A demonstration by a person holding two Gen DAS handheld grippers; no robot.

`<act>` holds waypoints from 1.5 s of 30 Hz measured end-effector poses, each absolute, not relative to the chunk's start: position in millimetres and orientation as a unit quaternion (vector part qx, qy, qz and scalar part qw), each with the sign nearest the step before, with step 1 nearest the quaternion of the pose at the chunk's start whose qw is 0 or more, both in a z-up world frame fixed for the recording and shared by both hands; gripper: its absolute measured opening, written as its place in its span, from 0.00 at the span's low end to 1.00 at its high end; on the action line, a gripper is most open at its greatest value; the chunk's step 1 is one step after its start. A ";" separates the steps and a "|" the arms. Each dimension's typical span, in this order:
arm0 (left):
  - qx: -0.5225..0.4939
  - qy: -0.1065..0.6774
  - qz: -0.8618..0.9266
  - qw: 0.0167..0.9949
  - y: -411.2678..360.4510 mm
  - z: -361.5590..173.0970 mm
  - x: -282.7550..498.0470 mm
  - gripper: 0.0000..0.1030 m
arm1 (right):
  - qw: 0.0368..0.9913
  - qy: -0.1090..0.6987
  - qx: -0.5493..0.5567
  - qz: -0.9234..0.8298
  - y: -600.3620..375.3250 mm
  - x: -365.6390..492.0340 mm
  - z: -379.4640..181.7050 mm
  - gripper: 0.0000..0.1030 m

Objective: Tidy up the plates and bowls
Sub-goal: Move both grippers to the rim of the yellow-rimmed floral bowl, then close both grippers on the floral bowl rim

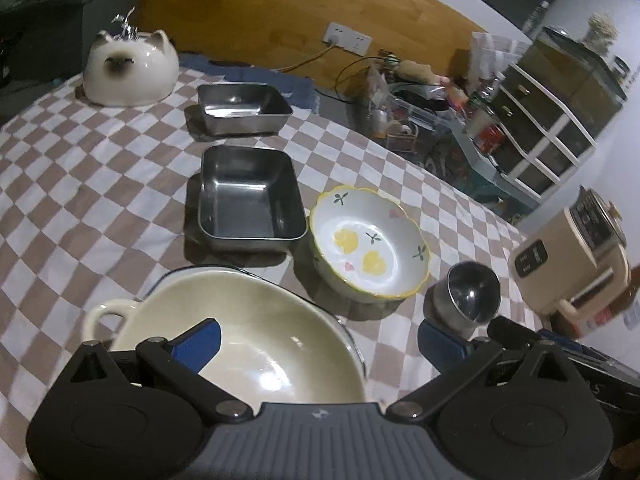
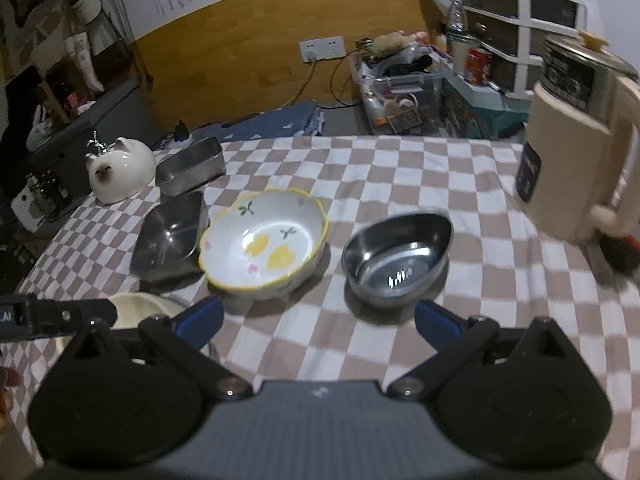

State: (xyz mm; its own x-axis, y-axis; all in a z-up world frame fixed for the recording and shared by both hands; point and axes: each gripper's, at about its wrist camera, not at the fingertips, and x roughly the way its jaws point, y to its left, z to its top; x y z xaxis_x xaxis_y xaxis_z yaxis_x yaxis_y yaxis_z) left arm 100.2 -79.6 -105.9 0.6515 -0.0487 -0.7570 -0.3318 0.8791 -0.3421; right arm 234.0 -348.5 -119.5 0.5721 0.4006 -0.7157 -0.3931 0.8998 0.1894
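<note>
Two grippers, both spread wide, holding nothing. Left gripper [image 1: 320, 344] hovers over cream handled ceramic bowl [image 1: 248, 332]. Round steel bowl [image 2: 396, 256] sits just ahead of right gripper [image 2: 320, 320]; flowered scalloped bowl [image 2: 264, 244] ahead-left. Straddle one rim squarely before closing.

Both wrist views look down and forward, close over the checkered bench [image 1: 100, 168]; both share the flowered bowl [image 1: 370, 240] [image 2: 264, 240].

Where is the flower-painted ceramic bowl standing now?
The flower-painted bowl stands mid-table in both views, between the square steel tray and the round steel bowl, touching neither gripper.
</note>
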 end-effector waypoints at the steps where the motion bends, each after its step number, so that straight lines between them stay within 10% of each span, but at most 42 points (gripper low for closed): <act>1: -0.235 0.411 0.083 0.877 -81.6 -107.0 103.5 1.00 | 0.886 0.403 0.000 0.228 -348.1 240.6 -119.9 0.99; 28: -0.316 0.423 0.090 0.844 -81.3 -155.9 197.1 0.91 | 0.864 0.399 -0.031 0.304 -322.3 359.6 -144.3 0.99; 35: -0.314 0.419 0.101 0.846 -74.8 -157.9 213.8 0.86 | 0.838 0.431 -0.004 0.333 -311.2 396.3 -154.1 0.70; 45: -0.311 0.452 0.099 0.830 -70.1 -173.6 232.6 0.54 | 0.804 0.468 -0.007 0.367 -284.4 420.7 -177.5 0.34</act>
State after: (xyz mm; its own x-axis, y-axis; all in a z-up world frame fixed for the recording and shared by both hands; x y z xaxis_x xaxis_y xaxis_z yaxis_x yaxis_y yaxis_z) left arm 232.6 -70.1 -173.6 0.5716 -0.1161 -0.8123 -0.4458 0.7871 -0.4262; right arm 420.7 -284.4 -177.5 0.2928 0.5844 -0.7568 -0.5971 0.7300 0.3326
